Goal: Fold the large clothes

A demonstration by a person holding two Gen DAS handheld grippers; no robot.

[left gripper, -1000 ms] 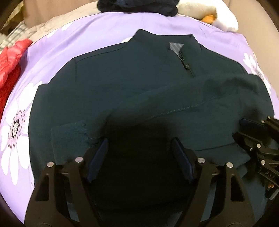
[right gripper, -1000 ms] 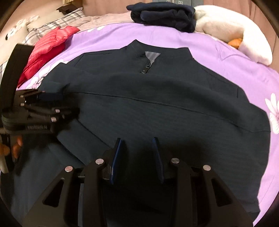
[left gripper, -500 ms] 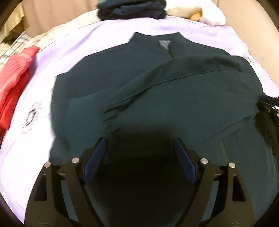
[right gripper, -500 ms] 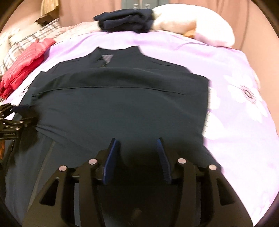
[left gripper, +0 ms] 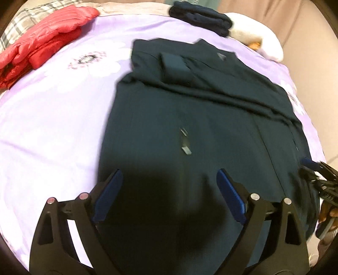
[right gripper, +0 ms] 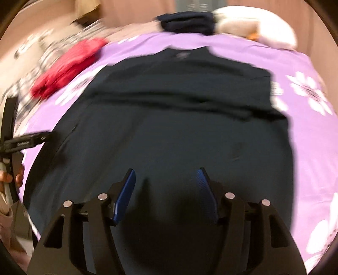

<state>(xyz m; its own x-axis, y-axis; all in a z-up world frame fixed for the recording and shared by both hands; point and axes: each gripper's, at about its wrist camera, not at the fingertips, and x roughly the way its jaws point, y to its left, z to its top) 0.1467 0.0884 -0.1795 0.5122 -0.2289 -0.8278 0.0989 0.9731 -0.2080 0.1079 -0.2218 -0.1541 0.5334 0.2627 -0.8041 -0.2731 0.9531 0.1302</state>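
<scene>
A large dark teal zip-neck sweater (left gripper: 190, 118) lies flat on the purple floral bedsheet (left gripper: 55, 118), collar away from me, both sleeves folded across its chest. It also fills the right wrist view (right gripper: 169, 131). My left gripper (left gripper: 169, 186) is open and empty above the sweater's lower hem. My right gripper (right gripper: 165, 186) is open and empty above the hem too. The right gripper shows at the left wrist view's right edge (left gripper: 316, 171); the left gripper shows at the right wrist view's left edge (right gripper: 27, 141).
A red puffer jacket (left gripper: 42, 42) lies at the far left of the bed. A folded dark navy garment (left gripper: 202, 17) and a white plush toy (left gripper: 257, 36) sit at the head. A plaid pillow (left gripper: 19, 27) lies behind the jacket. A beige wall rises on the right.
Both grippers have pulled back toward the sweater's hem and swung apart. The right gripper's jaws have opened wider. The sleeves now lie folded across the chest.
</scene>
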